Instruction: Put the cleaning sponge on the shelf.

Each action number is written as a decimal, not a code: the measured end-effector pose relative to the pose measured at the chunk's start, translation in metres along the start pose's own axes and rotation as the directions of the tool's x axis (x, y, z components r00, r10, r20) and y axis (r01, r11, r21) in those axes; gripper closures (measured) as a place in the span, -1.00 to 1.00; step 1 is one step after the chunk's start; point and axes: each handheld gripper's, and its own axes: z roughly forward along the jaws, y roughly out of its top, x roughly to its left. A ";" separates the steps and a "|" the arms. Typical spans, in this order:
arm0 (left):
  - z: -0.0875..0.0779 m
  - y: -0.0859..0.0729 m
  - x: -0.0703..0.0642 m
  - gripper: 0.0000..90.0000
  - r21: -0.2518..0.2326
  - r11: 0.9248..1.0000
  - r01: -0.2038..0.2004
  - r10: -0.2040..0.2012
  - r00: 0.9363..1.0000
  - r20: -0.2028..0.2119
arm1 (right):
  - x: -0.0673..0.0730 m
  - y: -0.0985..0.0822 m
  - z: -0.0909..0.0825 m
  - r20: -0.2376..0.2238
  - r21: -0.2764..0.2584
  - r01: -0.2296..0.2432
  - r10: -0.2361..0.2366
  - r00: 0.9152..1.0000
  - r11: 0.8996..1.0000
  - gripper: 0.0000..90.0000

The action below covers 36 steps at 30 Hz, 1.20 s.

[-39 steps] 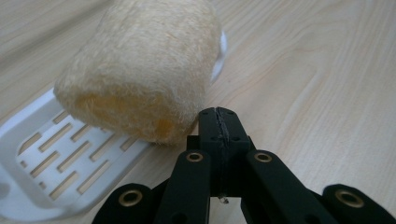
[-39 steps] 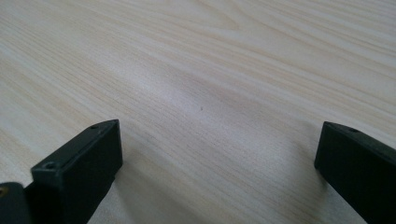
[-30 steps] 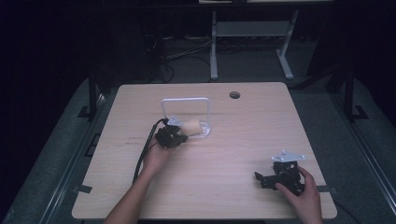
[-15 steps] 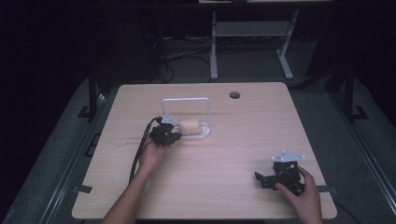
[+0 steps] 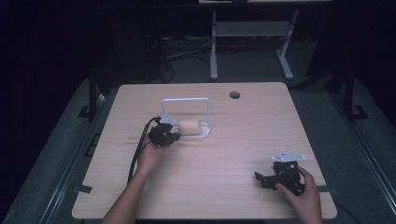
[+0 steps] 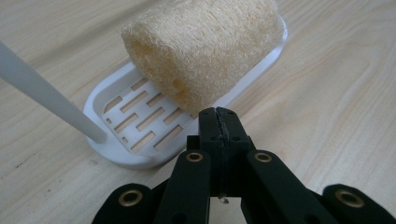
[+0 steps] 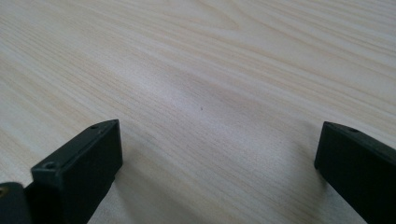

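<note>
1 loofah (image 6: 205,44) on 1 white tray (image 6: 116,140), L gripper (image 6: 219,121) closed, R gripper (image 7: 217,154) wide

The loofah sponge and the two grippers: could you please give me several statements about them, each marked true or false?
1. The loofah sponge lies on the white slotted soap dish. True.
2. The left gripper is wide open. False: its jaws are closed together, holding nothing.
3. The right gripper is open above bare table. True.
4. The right gripper is beside the dish. False: it is near the table's right front corner, well apart from it.
</note>
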 end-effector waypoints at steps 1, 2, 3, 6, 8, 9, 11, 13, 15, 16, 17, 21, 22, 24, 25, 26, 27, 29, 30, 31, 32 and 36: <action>-0.001 0.000 0.000 0.99 -0.001 1.000 0.001 -0.001 1.000 0.003 | 0.000 0.000 0.000 0.000 0.000 -0.001 0.001 1.000 1.000 -0.99; -0.002 -0.001 -0.001 0.99 -0.003 1.000 0.002 -0.002 1.000 0.003 | 0.000 0.000 0.000 0.000 0.000 0.000 0.000 1.000 1.000 -0.98; -0.004 -0.001 -0.001 0.99 -0.002 1.000 -0.002 0.002 1.000 0.001 | 0.000 0.000 0.000 0.000 0.000 0.000 0.000 1.000 1.000 -0.99; -0.011 -0.003 -0.003 0.94 0.000 1.000 -0.004 0.004 1.000 0.004 | 0.000 0.000 0.000 0.000 0.000 0.000 0.000 1.000 1.000 -0.99; -0.016 -0.005 -0.004 0.88 -0.001 1.000 -0.008 0.008 1.000 0.003 | 0.000 0.000 0.000 0.000 0.000 0.000 0.000 1.000 1.000 -0.99; -0.018 -0.005 -0.004 0.85 -0.002 1.000 -0.006 0.006 1.000 0.004 | 0.000 0.000 0.000 0.000 0.000 0.000 0.000 1.000 1.000 -0.98; -0.022 -0.007 -0.005 0.77 -0.013 1.000 0.003 -0.003 1.000 0.006 | 0.000 0.000 0.000 0.000 0.000 -0.001 0.001 1.000 1.000 -0.98; -0.026 -0.010 -0.006 0.68 -0.009 1.000 0.008 -0.008 1.000 0.011 | 0.000 0.000 0.000 0.000 0.000 -0.001 0.001 1.000 1.000 -0.99; -0.028 -0.011 -0.007 0.57 -0.012 1.000 0.012 -0.012 1.000 0.011 | 0.000 0.000 0.000 0.000 0.000 -0.001 0.001 1.000 1.000 -0.98; -0.030 -0.013 -0.008 0.53 -0.011 1.000 0.016 -0.016 1.000 0.010 | 0.000 0.000 0.000 0.000 0.000 0.000 0.000 1.000 1.000 -0.98; -0.032 -0.014 -0.008 0.50 -0.012 1.000 0.015 -0.014 1.000 0.010 | 0.000 0.000 0.000 0.000 0.000 0.000 0.000 1.000 1.000 -0.98; -0.039 -0.019 -0.009 0.26 -0.011 1.000 0.023 -0.023 1.000 0.004 | 0.000 0.000 0.000 0.000 0.000 -0.001 0.001 1.000 1.000 -0.99; -0.041 -0.020 -0.010 0.19 -0.011 1.000 0.025 -0.025 1.000 0.009 | 0.000 0.000 0.000 0.000 0.000 0.000 0.000 1.000 1.000 -0.98; -0.043 -0.025 -0.010 0.03 -0.012 0.999 0.031 -0.031 0.999 0.013 | 0.000 0.000 0.000 0.000 0.000 -0.001 0.001 1.000 1.000 -0.99; -0.045 -0.027 -0.011 -0.03 -0.012 1.000 0.029 -0.029 1.000 0.011 | 0.000 0.000 0.000 0.000 0.000 -0.001 0.001 1.000 1.000 -0.99; -0.046 -0.029 -0.011 -0.11 -0.015 1.000 0.027 -0.027 1.000 0.006 | 0.000 0.000 0.000 0.000 0.000 -0.001 0.001 1.000 1.000 -0.99; -0.047 -0.031 -0.012 -0.19 -0.016 0.999 0.029 -0.029 1.000 0.003 | 0.000 0.000 0.000 0.000 0.000 0.000 0.000 1.000 1.000 -0.98; -0.050 -0.035 -0.012 -0.26 -0.021 0.999 0.034 -0.034 0.999 0.005 | 0.000 0.000 0.000 0.000 0.000 0.000 0.000 1.000 1.000 -0.98; -0.052 -0.037 -0.013 -0.31 -0.022 0.999 0.034 -0.034 0.999 0.002 | 0.000 0.000 0.000 0.000 0.000 0.000 0.000 1.000 1.000 -0.99; -0.053 -0.040 -0.013 -0.35 -0.023 0.999 0.027 -0.027 1.000 0.001 | 0.000 0.000 0.000 0.000 0.000 0.000 0.000 1.000 1.000 -0.98; -0.054 -0.041 -0.014 -0.38 -0.026 0.999 0.031 -0.031 1.000 -0.001 | 0.000 0.000 0.000 0.000 0.000 -0.001 0.001 1.000 1.000 -0.98; -0.061 -0.049 -0.016 -0.45 -0.037 0.999 0.027 -0.028 1.000 -0.007 | 0.000 0.000 0.000 0.000 0.000 -0.001 0.001 1.000 1.000 -0.99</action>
